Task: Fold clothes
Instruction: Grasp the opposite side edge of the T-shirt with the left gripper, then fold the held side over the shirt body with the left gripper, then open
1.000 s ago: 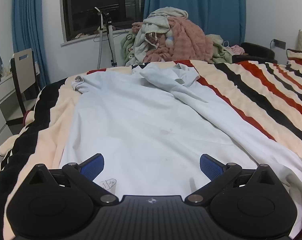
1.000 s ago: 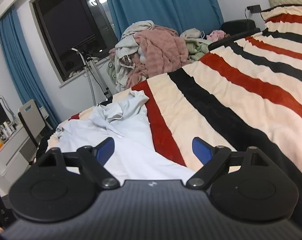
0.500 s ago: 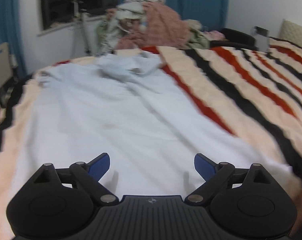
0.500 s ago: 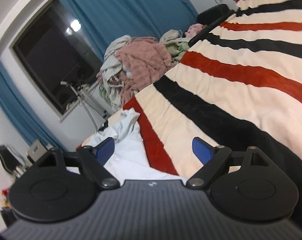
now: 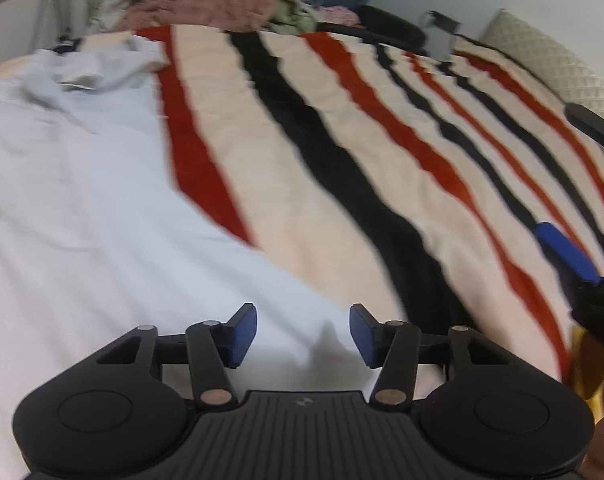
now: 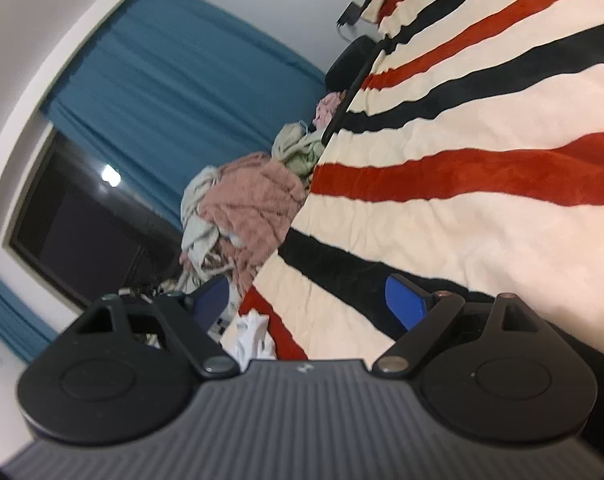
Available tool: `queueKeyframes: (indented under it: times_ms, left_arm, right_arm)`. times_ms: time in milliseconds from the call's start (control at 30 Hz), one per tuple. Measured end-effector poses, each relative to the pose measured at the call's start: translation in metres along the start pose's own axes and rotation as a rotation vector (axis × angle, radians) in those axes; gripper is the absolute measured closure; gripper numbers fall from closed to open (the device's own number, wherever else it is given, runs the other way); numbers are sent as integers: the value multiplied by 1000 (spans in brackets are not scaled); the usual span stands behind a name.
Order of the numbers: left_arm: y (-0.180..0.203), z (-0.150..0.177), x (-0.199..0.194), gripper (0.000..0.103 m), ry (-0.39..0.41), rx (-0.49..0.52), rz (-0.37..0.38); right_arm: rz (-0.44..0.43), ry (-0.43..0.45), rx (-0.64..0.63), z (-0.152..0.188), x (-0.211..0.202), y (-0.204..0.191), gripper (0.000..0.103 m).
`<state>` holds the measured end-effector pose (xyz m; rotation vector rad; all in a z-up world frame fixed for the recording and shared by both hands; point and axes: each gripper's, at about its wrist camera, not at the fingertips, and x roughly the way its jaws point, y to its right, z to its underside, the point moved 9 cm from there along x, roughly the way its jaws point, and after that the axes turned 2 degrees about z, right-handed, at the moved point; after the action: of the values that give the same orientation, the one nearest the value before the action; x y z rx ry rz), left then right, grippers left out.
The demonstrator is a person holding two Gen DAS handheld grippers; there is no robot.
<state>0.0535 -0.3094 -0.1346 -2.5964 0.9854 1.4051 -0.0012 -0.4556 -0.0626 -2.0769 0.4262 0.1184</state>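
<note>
White garment (image 5: 82, 208) spread flat on striped blanket (image 5: 341, 140), left gripper (image 5: 303, 334) and right gripper (image 6: 305, 300) parted, empty

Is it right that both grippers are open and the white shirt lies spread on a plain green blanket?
Not quite. The blanket is striped cream, red and black, as the left wrist view shows. The white shirt does lie spread on it, and the left gripper and right gripper are open.

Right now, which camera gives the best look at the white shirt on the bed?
The left wrist view. There the white shirt spreads across the whole left side of the striped blanket, crumpled collar end included. The right wrist view catches only a small white scrap between its tool's fingers.
</note>
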Motion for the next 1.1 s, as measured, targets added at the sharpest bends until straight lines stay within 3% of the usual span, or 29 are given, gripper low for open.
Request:
queueKeyframes:
  times_ms: [167,233,300,367,500,533,767,1100]
  left_arm:
    - [26,8,40,51,-54,55,16]
    - [35,19,55,41,-84,124,-18]
    - [42,28,67,42,-98,200,-53]
    - [44,34,71,48,-79,252,-90]
    - [43,35,66,91,-56,244,-68]
    - [40,34,60,97,-45,230,-59]
    - [0,21,-5,98,36,50,53]
    - [-90,28,-153,98,177,-125,133]
  right_arm:
    - [-2,14,24,-3,1,6,15]
    - [3,9,17,-2,2,6,15]
    - [11,11,3,-1,3,5,15]
    - [15,32,-19,-2,-1,2,15]
    - [13,56,-50,-5,-2,-2,15]
    - [10,57,-51,-5,-1,-2,15]
    - [9,155,-218,-6,-15,-27,15]
    - [-6,127,-259,1,-16,-40,15]
